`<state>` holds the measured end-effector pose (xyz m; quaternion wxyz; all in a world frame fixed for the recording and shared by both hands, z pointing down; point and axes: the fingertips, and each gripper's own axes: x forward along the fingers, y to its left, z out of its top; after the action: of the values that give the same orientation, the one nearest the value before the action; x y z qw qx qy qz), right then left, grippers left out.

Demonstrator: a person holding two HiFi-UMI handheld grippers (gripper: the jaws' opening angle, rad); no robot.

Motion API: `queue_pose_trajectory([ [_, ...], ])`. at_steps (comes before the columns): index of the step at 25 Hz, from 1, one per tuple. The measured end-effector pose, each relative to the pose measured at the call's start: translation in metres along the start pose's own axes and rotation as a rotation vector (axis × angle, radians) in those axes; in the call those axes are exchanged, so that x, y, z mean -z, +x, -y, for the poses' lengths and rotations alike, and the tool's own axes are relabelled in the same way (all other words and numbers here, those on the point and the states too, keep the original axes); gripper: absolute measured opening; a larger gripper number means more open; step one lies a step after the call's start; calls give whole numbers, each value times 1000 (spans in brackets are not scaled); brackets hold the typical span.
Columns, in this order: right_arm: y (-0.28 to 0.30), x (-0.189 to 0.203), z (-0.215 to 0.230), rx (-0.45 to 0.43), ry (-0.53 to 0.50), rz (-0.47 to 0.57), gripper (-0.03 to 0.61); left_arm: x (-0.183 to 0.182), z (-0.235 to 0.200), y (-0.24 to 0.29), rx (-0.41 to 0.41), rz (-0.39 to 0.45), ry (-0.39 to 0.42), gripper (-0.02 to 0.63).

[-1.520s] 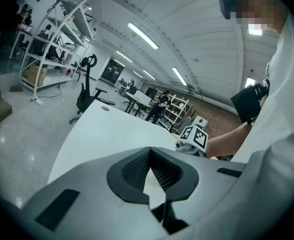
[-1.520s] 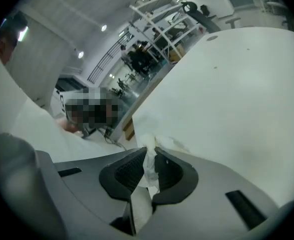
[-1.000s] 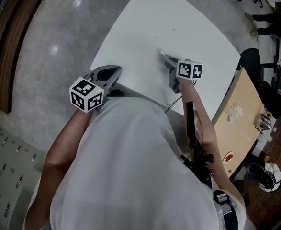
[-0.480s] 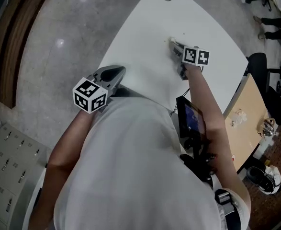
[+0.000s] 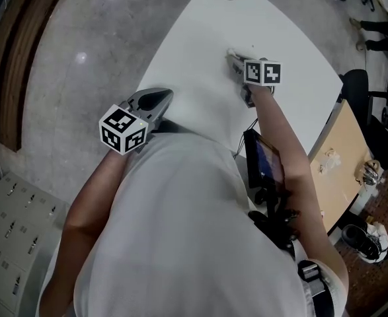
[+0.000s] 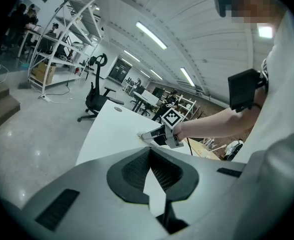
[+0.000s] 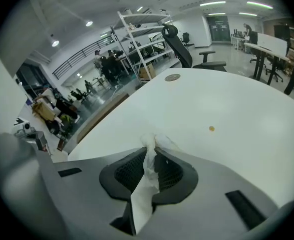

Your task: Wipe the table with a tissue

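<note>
The crumpled white paper tissue (image 7: 142,194) is sitting squeezed tight between the closed fingers of the right gripper (image 7: 151,153), lying long-ways along them and poking out past their tips at the smooth white table (image 7: 237,104). A tiny brown spot (image 7: 211,129) is lying ahead and to the right of those tips, so the next wipe is probably heading there. The left gripper (image 6: 149,170) is hanging well back, its fingers closed on nothing.
</note>
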<state>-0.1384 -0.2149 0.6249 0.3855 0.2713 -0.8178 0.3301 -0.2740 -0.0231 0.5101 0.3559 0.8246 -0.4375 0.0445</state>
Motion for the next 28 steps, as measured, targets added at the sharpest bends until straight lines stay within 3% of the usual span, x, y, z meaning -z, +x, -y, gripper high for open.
queue_pose_trajectory([
  [23,13,47,-92,-200,-169,-125,52,-4,11,14,39,-27,28,6],
  [28,5,65,-103,-287,-212,-145,52,-1,21,24,48,-28,36,6],
])
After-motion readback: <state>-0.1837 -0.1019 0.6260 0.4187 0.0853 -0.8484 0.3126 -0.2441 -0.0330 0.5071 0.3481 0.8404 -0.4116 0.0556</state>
